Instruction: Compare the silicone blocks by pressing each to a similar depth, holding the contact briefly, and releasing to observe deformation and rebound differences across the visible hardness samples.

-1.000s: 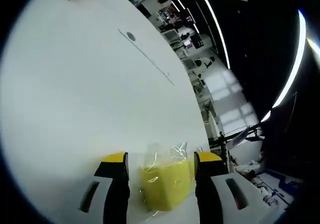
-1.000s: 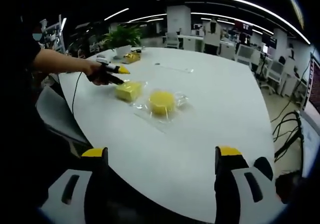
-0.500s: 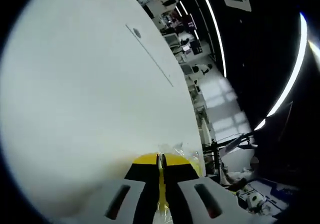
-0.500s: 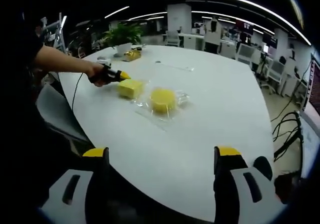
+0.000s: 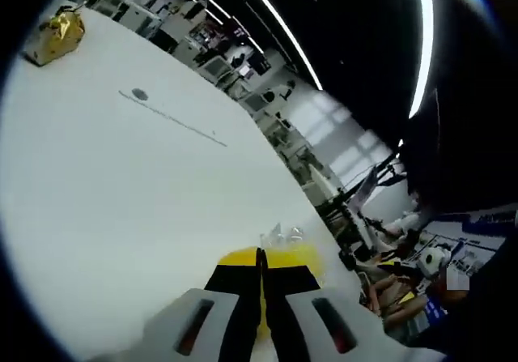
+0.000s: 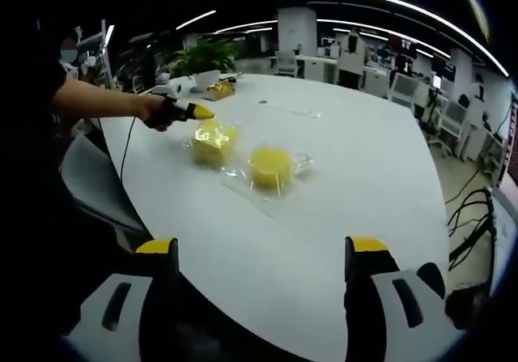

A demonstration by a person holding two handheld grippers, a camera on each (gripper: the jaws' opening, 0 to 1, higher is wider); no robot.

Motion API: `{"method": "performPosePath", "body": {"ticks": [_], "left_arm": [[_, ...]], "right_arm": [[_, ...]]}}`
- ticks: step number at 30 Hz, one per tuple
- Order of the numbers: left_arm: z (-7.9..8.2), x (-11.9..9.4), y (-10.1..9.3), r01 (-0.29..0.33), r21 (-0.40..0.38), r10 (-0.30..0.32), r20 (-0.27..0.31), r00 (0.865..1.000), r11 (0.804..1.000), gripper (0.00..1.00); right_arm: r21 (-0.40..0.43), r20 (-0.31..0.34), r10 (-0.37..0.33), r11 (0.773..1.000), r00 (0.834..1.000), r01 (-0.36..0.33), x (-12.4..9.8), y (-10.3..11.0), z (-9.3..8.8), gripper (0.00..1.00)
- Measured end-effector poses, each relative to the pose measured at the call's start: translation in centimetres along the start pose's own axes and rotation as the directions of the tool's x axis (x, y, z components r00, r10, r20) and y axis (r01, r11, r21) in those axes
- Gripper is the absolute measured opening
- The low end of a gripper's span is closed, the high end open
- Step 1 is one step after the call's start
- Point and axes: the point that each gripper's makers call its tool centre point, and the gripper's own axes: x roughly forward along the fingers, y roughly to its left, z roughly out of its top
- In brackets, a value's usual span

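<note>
Two yellow blocks sit on the white table (image 6: 340, 216) in front of us, each in clear wrap, and we go near to far. Closest in, the right gripper (image 6: 259, 253) hangs off the table's near edge with its jaws wide apart and nothing between them. Further out lies the round block (image 6: 270, 166), untouched, just beside the square block (image 6: 212, 143). Over that square one comes the left gripper (image 6: 197, 112), gripped in a hand (image 6: 158, 111) at the end of a bare forearm; from this side its yellow tip sits at the block's far upper edge, and we cannot tell whether it is touching or just above. In the left gripper view the gripper (image 5: 261, 257) has its jaws pressed together with no gap, and yellow (image 5: 295, 257) shows right behind the tips, wrap glinting at its edge. Beyond, a gold object (image 5: 55, 36) rests near the table's far rim, well apart from the blocks. Our worry is this: a press near the block's edge rather than its middle could tip or skid it on the slick wrap, bumping its round neighbour. An off-centre push would also spoil the equal-depth comparison.
</note>
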Motion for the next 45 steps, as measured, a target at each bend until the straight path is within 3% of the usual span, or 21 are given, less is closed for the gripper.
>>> {"method": "performPosePath", "body": {"ticks": [2, 5, 10, 12, 14, 21, 22, 23, 29, 31, 34, 35, 36, 37, 39, 45], "left_arm": [[-0.2, -0.3, -1.0, -0.007, 0.082, 0.011, -0.047, 0.999, 0.997, 0.0], [0.4, -0.5, -4.1, 0.052, 0.152, -0.047, -0.034, 0.998, 0.987, 0.0], [0.6, -1.3, -7.4, 0.097, 0.285, -0.082, -0.061, 0.995, 0.954, 0.0], [0.7, -1.8, -7.8, 0.073, 0.344, -0.049, -0.079, 0.996, 0.936, 0.0], [1.0, -2.4, -8.2, 0.063, 0.422, -0.026, -0.092, 0.995, 0.904, 0.0], [1.3, -3.7, -11.8, 0.13, 0.494, -0.084, -0.115, 0.99, 0.86, 0.0], [1.6, -3.7, -12.3, 0.126, 0.541, -0.086, -0.099, 0.991, 0.831, 0.0], [1.6, -3.8, -12.7, 0.121, 0.527, -0.082, -0.097, 0.992, 0.841, 0.0], [1.8, -3.8, -16.3, 0.198, 0.588, -0.152, -0.127, 0.98, 0.784, 0.0], [1.8, -3.8, -17.2, 0.222, 0.585, -0.169, -0.145, 0.975, 0.78, 0.0], [1.6, -3.5, -18.4, 0.249, 0.607, -0.186, -0.166, 0.968, 0.755, 0.0], [1.5, -3.5, -18.6, 0.253, 0.611, -0.188, -0.171, 0.967, 0.75, 0.0], [1.0, -3.5, -19.2, 0.289, 0.617, -0.204, -0.206, 0.957, 0.732, 0.0], [0.7, -3.4, -19.5, 0.297, 0.619, -0.207, -0.214, 0.954, 0.727, 0.0], [0.0, -3.2, -20.1, 0.319, 0.643, -0.206, -0.247, 0.947, 0.696, 0.0], [-1.2, -2.7, -21.7, 0.368, 0.651, -0.228, -0.292, 0.929, 0.664, 0.0]], "right_arm": [[-0.003, 0.004, 0.012, 1.0, 1.0, -0.012, 0.3, 0.1, 0.2, 0.78], [-0.018, 0.006, 0.027, 0.999, 1.0, -0.027, 0.9, 0.4, 0.5, 0.78], [-0.033, 0.011, 0.045, 0.998, 0.999, -0.044, 1.0, 0.5, 0.8, 0.78], [-0.04, 0.008, 0.051, 0.998, 0.999, -0.051, 1.1, 0.4, 0.8, 0.78], [-0.047, 0.01, 0.06, 0.997, 0.998, -0.059, 1.1, 0.5, 0.9, 0.77], [-0.066, 0.027, 0.088, 0.994, 0.996, -0.086, 1.4, 0.9, 1.6, 0.77], [-0.069, 0.031, 0.097, 0.993, 0.995, -0.094, 1.4, 1.0, 1.7, 0.77], [-0.072, 0.033, 0.102, 0.992, 0.994, -0.1, 1.4, 1.1, 1.8, 0.77], [-0.084, 0.043, 0.156, 0.985, 0.987, -0.152, 2.0, 2.0, 2.4, 0.76], [-0.084, 0.049, 0.18, 0.981, 0.982, -0.176, 2.3, 2.4, 2.8, 0.76], [-0.103, 0.061, 0.213, 0.973, 0.975, -0.207, 2.9, 3.1, 3.8, 0.76], [-0.112, 0.065, 0.238, 0.967, 0.969, -0.23, 3.1, 3.6, 4.2, 0.75], [-0.118, 0.07, 0.258, 0.961, 0.963, -0.249, 3.3, 3.9, 4.6, 0.75], [-0.122, 0.074, 0.278, 0.956, 0.958, -0.268, 3.5, 4.2, 5.1, 0.75], [-0.135, 0.086, 0.302, 0.948, 0.949, -0.289, 3.8, 4.7, 6.1, 0.77], [-0.131, 0.144, 0.38, 0.923, 0.914, -0.363, 4.8, 6.3, 8.9, 0.77]]}}
